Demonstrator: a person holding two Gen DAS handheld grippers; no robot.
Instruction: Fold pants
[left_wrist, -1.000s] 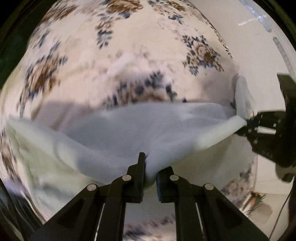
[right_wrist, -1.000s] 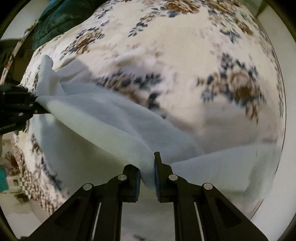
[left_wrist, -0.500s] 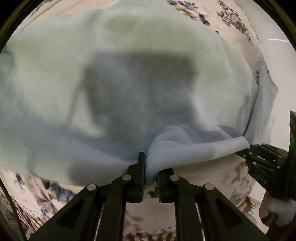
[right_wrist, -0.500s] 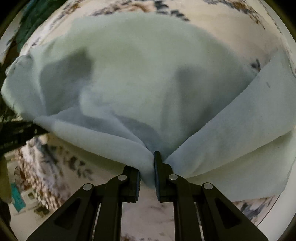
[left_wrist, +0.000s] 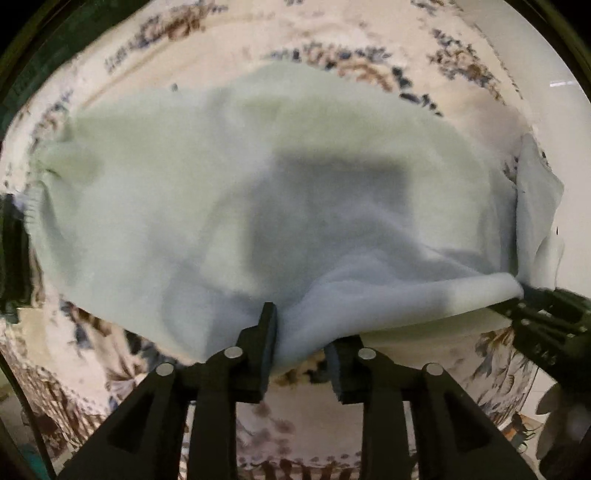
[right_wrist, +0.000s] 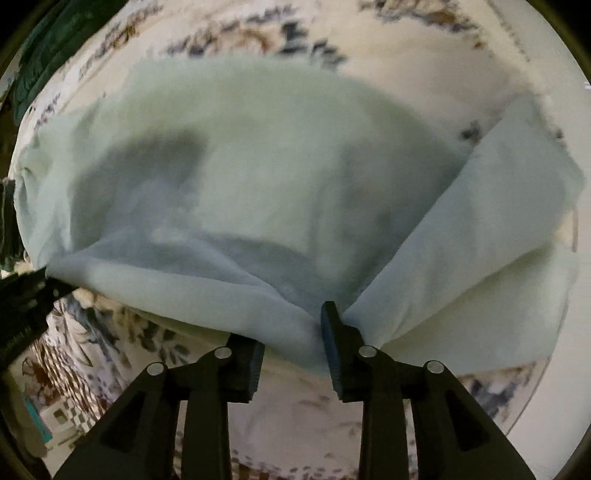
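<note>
Across the floral-printed bed cover (left_wrist: 369, 40) lie the pale blue-green pants (left_wrist: 221, 192), spread wide, with the near folded edge lifted toward both cameras. The left claw (left_wrist: 301, 347) points down at that edge; its jaws have just been opening and now stand apart, the cloth hanging loose between them and touching only the left pad. The right claw (right_wrist: 291, 343) shows the same: its jaws have just been opening, stand apart, and the fold of the pants (right_wrist: 258, 184) sags between the pads without being pinched. In the left view the right claw (left_wrist: 546, 325) sits at the far right, by the corner of the fold; in the right view the left claw (right_wrist: 22, 306) sits at the far left, by the other corner. A second layer of the pants runs off to the right in the right view, reaching close to the bed cover's (right_wrist: 443, 55) edge. Bare cover shows beyond the pants on the far side and beneath the claws. Some moulded characters show on the right claw's body in the left view, too blurred to read.
</note>
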